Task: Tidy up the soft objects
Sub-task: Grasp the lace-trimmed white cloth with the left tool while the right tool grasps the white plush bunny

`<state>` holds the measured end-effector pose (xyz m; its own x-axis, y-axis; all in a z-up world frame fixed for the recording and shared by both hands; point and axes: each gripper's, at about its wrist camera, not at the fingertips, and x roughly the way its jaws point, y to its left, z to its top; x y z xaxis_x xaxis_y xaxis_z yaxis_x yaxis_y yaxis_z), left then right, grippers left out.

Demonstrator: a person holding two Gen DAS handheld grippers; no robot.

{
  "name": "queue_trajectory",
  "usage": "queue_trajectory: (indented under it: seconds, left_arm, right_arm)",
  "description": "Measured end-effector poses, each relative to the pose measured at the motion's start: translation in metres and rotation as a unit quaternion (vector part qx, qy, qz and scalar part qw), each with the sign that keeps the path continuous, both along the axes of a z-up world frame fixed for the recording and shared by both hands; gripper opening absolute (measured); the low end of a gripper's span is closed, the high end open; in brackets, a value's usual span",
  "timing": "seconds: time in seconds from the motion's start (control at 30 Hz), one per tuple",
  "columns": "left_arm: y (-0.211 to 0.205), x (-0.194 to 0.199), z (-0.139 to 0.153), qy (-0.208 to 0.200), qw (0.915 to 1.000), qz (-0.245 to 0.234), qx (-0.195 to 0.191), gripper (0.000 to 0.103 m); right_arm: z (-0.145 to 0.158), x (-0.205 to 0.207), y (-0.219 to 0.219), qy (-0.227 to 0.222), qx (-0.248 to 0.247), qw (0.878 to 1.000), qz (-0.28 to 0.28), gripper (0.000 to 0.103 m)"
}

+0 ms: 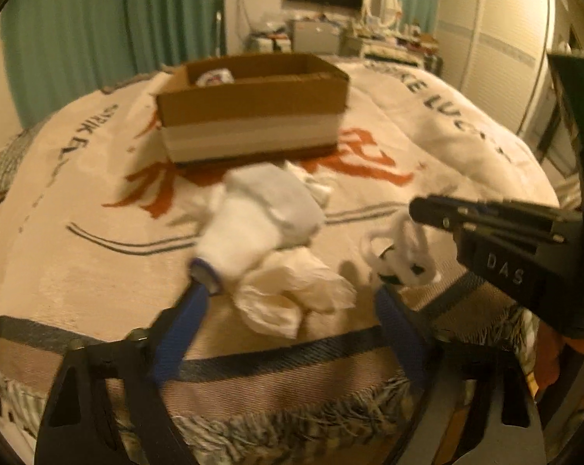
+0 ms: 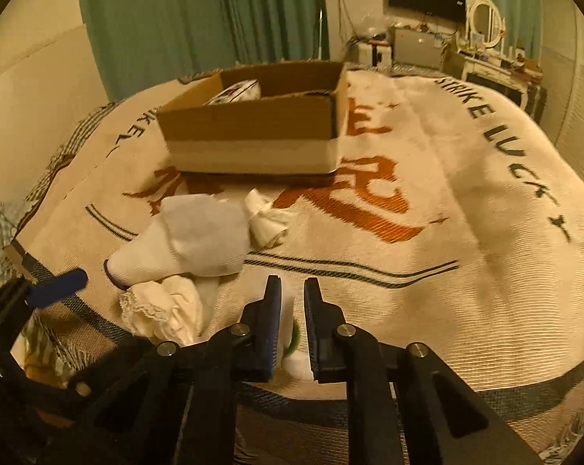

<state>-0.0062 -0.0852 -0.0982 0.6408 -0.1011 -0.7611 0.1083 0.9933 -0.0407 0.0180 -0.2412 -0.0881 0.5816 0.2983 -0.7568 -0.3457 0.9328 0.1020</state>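
A cardboard box (image 1: 253,104) stands on the bed, with a white printed item (image 1: 214,76) inside; the box also shows in the right wrist view (image 2: 253,131). In front of it lie a white sock (image 1: 261,217), a crumpled white cloth (image 1: 292,294) and another white piece (image 1: 311,182). My left gripper (image 1: 292,290) is open, its blue fingers either side of the crumpled cloth. My right gripper (image 2: 292,290) is shut on a small white plush toy (image 1: 400,263), just right of the pile; it also shows in the left wrist view (image 1: 427,209).
A cream blanket (image 2: 447,271) with red and black print covers the bed. Its fringed edge (image 1: 292,426) lies below the left gripper. Green curtains (image 1: 98,31), a wardrobe (image 1: 497,38) and a cluttered dresser (image 2: 485,58) stand beyond the bed.
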Motion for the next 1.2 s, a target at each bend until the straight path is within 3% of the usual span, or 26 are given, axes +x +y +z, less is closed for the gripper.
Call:
queue_trajectory:
  seconds: [0.1,0.17,0.23,0.3,0.37,0.4,0.57,0.8,0.87,0.93,0.97,1.2]
  left_arm:
    - [-0.007,0.010,-0.015,0.029,0.9995,-0.011,-0.003,0.074]
    - [-0.008,0.018,-0.022,0.037,0.9993,-0.006,0.001,0.066]
    - [-0.006,0.025,-0.027,0.036,0.9993,0.002,0.002,0.064]
    - [-0.001,0.030,-0.030,0.036,0.9993,0.009,-0.002,0.055]
    - [0.003,0.032,-0.033,0.041,0.9991,0.008,-0.011,0.048]
    - [0.005,0.032,-0.033,0.041,0.9990,0.005,-0.017,0.046]
    - [0.013,0.020,-0.027,0.024,0.9995,-0.010,-0.020,0.031]
    - [0.036,0.005,-0.018,0.007,0.9998,0.004,-0.019,0.022]
    - [0.038,0.005,-0.017,0.005,0.9997,0.003,-0.025,0.019]
    - [0.038,0.002,-0.014,0.000,0.9996,0.001,-0.029,0.019]
    - [0.038,0.001,-0.012,-0.004,0.9996,-0.001,-0.029,0.019]
    - [0.033,-0.007,0.016,-0.042,0.9985,-0.018,-0.031,0.018]
  right_arm:
    - [-0.006,0.001,-0.004,0.010,0.008,1.000,0.003,0.012]
    - [-0.011,0.002,-0.005,0.018,0.010,1.000,0.008,0.012]
    - [-0.016,0.004,-0.007,0.026,0.013,1.000,0.005,0.012]
    - [-0.019,0.005,-0.010,0.031,0.015,0.999,-0.002,0.024]
    - [-0.021,0.005,-0.011,0.031,0.014,0.999,-0.004,0.053]
    - [-0.022,0.006,-0.011,0.033,0.017,0.999,-0.001,0.054]
    - [-0.030,0.006,0.000,0.054,0.025,0.998,0.024,0.054]
    - [-0.052,-0.001,0.031,0.097,0.015,0.992,0.080,0.054]
    - [-0.061,-0.003,0.042,0.104,-0.013,0.991,0.084,0.054]
    - [-0.062,-0.007,0.047,0.095,-0.033,0.991,0.086,0.049]
    - [-0.061,-0.008,0.048,0.094,-0.030,0.991,0.089,0.039]
    - [-0.022,-0.019,0.038,0.042,-0.005,0.995,0.085,0.036]
